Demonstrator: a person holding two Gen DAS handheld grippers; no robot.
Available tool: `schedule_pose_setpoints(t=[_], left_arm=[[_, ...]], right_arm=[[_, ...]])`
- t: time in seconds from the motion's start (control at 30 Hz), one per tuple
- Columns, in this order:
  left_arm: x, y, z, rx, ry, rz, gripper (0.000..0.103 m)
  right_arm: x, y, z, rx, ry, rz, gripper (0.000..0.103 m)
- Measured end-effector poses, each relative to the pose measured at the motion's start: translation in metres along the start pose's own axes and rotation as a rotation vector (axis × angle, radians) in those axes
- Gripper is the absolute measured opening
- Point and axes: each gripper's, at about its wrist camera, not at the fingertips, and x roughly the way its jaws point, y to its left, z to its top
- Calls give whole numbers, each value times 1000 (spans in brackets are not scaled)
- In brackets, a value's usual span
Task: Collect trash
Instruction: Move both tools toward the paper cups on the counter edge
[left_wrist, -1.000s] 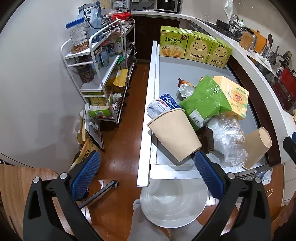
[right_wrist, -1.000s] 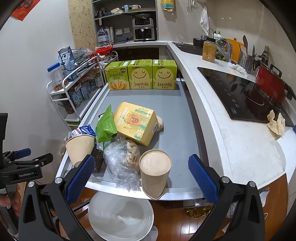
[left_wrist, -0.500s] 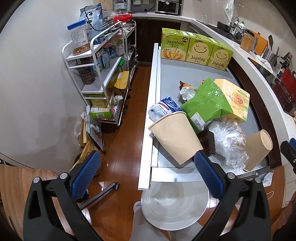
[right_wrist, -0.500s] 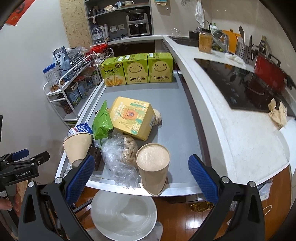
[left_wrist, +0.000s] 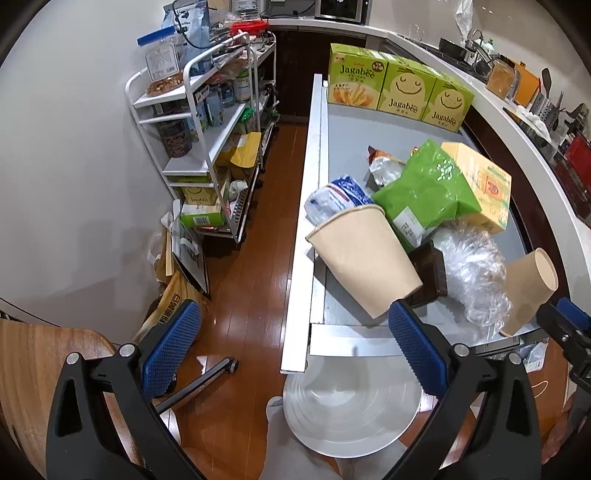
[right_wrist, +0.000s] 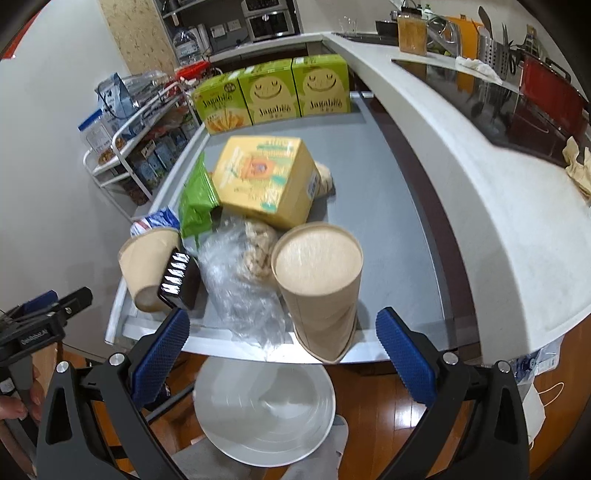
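Observation:
A pile of trash lies on the grey table (right_wrist: 388, 206): two tan paper cups (left_wrist: 364, 260) (right_wrist: 319, 284), a crumpled clear plastic bag (right_wrist: 236, 280), a green pouch (left_wrist: 424, 192), a yellow box (right_wrist: 266, 181), a black tray (right_wrist: 179, 278) and a blue-white wrapper (left_wrist: 338, 195). A white round bin (right_wrist: 264, 410) stands on the floor below the table's near edge. My left gripper (left_wrist: 295, 350) is open over the table's near left corner, short of the left cup. My right gripper (right_wrist: 282, 350) is open, its fingers either side of the right cup.
Three green Jagabee boxes (left_wrist: 399, 88) stand at the table's far end. A white wire shelf rack (left_wrist: 207, 140) full of goods stands left of the table, with paper bags (left_wrist: 177, 258) on the wooden floor. A white counter (right_wrist: 498, 206) with a cooktop runs along the right.
Both grippers have moved forward toward the trash pile. The right gripper has closed in on the right paper cup, which now looms larger between its fingers.

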Motion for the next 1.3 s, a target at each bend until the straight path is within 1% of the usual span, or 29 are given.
schedule_pose_setpoints(t=[0.17, 0.27, 0.57, 1.3], left_arm=[[1, -2, -4, -4, 6, -21, 102], [1, -5, -5, 3, 6, -24, 102], [0, -11, -7, 27, 0, -26, 102], [2, -7, -9, 18, 8, -21, 102]], right_arm=[[4, -2, -6, -2, 8, -4, 98], [5, -4, -6, 2, 12, -3, 94], [6, -5, -8, 6, 11, -6, 93], [-2, 0, -6, -6, -3, -12, 93]])
